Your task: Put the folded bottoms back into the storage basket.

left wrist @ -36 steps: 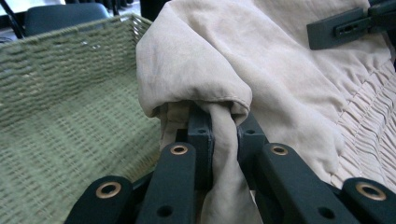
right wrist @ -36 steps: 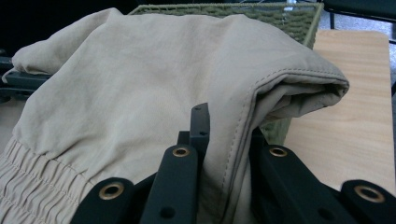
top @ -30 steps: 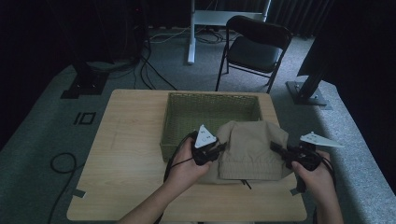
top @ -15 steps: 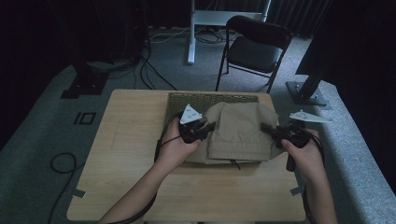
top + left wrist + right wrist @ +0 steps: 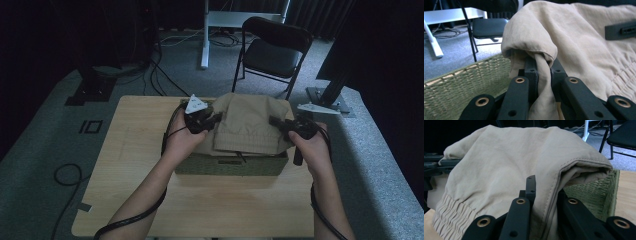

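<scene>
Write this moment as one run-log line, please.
left gripper: shut on folded garment | right gripper: shut on folded garment | garment over basket

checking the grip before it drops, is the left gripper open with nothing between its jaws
No, the left gripper is shut on a fold of the beige garment, pinched between its jaws above the wicker basket.

A folded beige garment (image 5: pixel 248 125) hangs above a woven green basket (image 5: pixel 231 164) at the centre of the frame, covering most of the basket's opening. The left gripper (image 5: pixel 212 121) clamps the garment's left edge and the right gripper (image 5: pixel 274 122) clamps its right edge. The basket stands on a light wooden bench (image 5: pixel 135 150). At the upper right of the frame, 1 black folding chair (image 5: pixel 272 50) stands on grey carpet (image 5: pixel 60 145).
</scene>
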Available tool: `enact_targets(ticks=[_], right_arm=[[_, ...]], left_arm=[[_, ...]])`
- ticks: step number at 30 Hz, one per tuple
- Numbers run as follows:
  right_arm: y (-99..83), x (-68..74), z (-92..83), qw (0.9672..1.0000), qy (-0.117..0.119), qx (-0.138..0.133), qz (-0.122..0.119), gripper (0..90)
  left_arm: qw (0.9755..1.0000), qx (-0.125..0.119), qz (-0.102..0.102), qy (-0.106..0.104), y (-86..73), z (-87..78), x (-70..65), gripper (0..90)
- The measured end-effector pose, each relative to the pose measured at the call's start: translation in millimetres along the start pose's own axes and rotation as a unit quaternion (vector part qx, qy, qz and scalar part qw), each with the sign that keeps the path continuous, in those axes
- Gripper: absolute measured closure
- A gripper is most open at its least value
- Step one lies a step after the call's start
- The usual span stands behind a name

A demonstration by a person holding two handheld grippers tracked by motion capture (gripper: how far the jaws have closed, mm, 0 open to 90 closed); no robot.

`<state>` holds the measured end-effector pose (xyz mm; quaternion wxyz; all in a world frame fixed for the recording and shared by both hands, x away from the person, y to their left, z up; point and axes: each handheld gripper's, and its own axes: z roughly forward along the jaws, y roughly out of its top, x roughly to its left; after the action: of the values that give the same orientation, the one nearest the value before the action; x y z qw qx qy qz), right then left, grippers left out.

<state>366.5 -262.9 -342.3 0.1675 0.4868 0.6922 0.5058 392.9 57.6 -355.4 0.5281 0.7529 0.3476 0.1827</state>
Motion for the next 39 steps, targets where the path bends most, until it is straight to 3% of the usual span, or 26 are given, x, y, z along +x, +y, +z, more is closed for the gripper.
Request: enact_targets(ticks=[7, 13, 18, 27, 29, 36, 39], right_arm=[[2.4, -5.5, 26.9, 0.9999, -0.01, 0.001, -0.007, 81.7], [-0.9, -14.7, 46.8, 0.9998, -0.019, 0.009, 0.004, 81.7], [-7.2, -21.5, 63.6, 0.9994, -0.03, 0.014, 0.008, 81.7], [-26.2, -29.5, 95.1, 0.9982, -0.049, 0.026, 0.023, 81.8], [-31.0, -31.6, 102.3, 0.9977, -0.054, 0.031, 0.026, 81.7], [-42.2, -36.1, 119.3, 0.9958, -0.067, 0.051, 0.035, 81.7], [-42.3, -35.3, 124.3, 0.9946, -0.082, 0.057, 0.031, 81.6]], left_arm=[[0.9996, 0.0, 0.021, 0.017, -4.8, 16.2, 18.4, 81.9], [0.9996, 0.0, 0.017, 0.024, -11.2, 29.7, 27.9, 81.9], [0.9996, -0.005, 0.006, 0.028, -23.3, 43.2, 36.5, 81.9], [0.999, 0.007, -0.026, 0.035, -49.6, 63.9, 51.8, 81.8], [0.999, 0.007, -0.02, 0.039, -54.2, 67.3, 53.9, 81.8], [0.9974, 0.017, -0.059, 0.036, -72.7, 78.1, 59.9, 81.7], [0.9969, 0.023, -0.063, 0.042, -78.4, 81.9, 61.7, 81.7]])
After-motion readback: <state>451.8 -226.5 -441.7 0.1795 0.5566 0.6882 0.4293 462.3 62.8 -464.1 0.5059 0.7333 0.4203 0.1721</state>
